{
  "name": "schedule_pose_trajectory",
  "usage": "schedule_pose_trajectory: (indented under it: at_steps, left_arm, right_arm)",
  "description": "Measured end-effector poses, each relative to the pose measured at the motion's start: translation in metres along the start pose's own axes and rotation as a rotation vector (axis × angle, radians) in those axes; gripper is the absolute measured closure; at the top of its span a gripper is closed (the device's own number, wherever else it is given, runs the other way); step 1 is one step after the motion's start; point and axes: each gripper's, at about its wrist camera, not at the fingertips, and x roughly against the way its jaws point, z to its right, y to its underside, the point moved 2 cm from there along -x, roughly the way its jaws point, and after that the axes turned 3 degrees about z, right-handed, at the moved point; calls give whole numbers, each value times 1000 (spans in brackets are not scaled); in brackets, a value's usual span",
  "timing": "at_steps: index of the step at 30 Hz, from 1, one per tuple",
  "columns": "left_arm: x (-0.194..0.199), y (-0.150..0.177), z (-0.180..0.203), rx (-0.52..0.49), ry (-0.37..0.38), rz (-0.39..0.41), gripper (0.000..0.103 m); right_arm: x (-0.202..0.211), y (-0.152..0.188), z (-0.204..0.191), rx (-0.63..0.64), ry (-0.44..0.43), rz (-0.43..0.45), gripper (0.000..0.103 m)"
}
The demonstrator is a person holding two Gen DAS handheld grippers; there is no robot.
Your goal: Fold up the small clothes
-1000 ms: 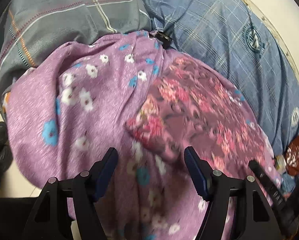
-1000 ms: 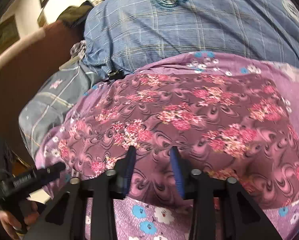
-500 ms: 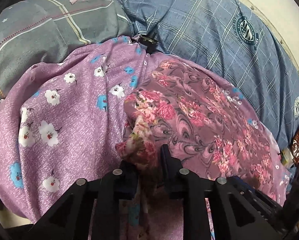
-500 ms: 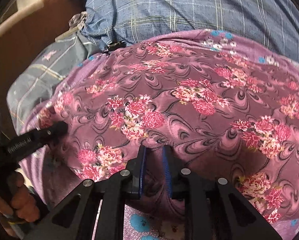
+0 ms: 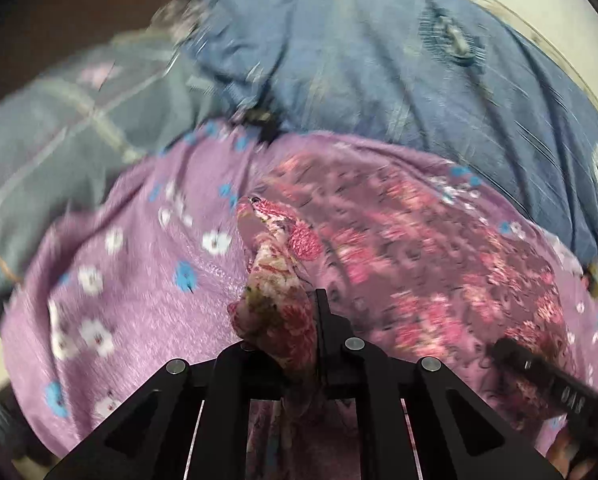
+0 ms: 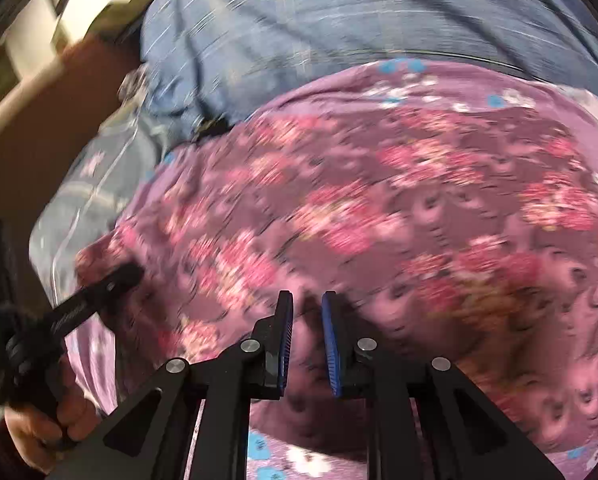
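Note:
A maroon garment with pink flowers (image 5: 419, 248) lies spread over a lilac cloth with white and blue flowers (image 5: 139, 272). My left gripper (image 5: 283, 320) is shut on the garment's near left corner, and the fabric bunches up between its fingers. In the right wrist view the garment (image 6: 379, 208) fills the middle. My right gripper (image 6: 307, 304) stands at its near edge, with a fold of the fabric pinched between the blue pads. The left gripper (image 6: 127, 274) shows there at the garment's left edge, and the right gripper (image 5: 503, 350) appears at the lower right of the left wrist view.
Blue checked bedding (image 5: 379, 60) lies behind the clothes. A grey checked pillow (image 5: 59, 120) sits at the back left. A hand (image 6: 39, 432) holds the left gripper's handle. Brown wood (image 6: 59, 100) runs along the left side. Both views are blurred by motion.
My left gripper has closed on the maroon garment's corner and lifted it into a bunch. The right gripper has kept its hold and slid along the near edge.

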Motion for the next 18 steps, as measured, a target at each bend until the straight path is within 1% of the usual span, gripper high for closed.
schedule_pose_trajectory:
  at_steps: [4, 6, 7, 8, 9, 13, 14, 16, 18]
  left_arm:
    - [18, -7, 31, -71, 4, 37, 97]
    - [28, -10, 54, -152, -19, 63, 99]
    - [33, -12, 64, -184, -33, 78, 99]
    - [40, -16, 75, -224, -66, 93, 99]
    - [41, -18, 81, -237, -73, 91, 98]
    - [31, -18, 86, -204, -86, 48, 99]
    - [25, -16, 83, -196, -89, 28, 99]
    - [20, -15, 82, -170, -59, 12, 100]
    - [19, -17, 89, -188, -47, 24, 101]
  right_arm:
    - [21, -15, 36, -137, -1, 63, 85]
    - [35, -23, 55, -197, -3, 105, 84]
    - [40, -26, 64, -222, -3, 122, 84]
    - [47, -29, 76, -254, -3, 136, 84]
    - [48, -31, 84, -273, -2, 140, 84]
    - [58, -36, 113, -352, 4, 157, 84]
    - [59, -37, 115, -357, 6, 158, 84]
    - [58, -39, 114, -350, 3, 152, 84]
    - [58, -40, 112, -337, 11, 149, 84]
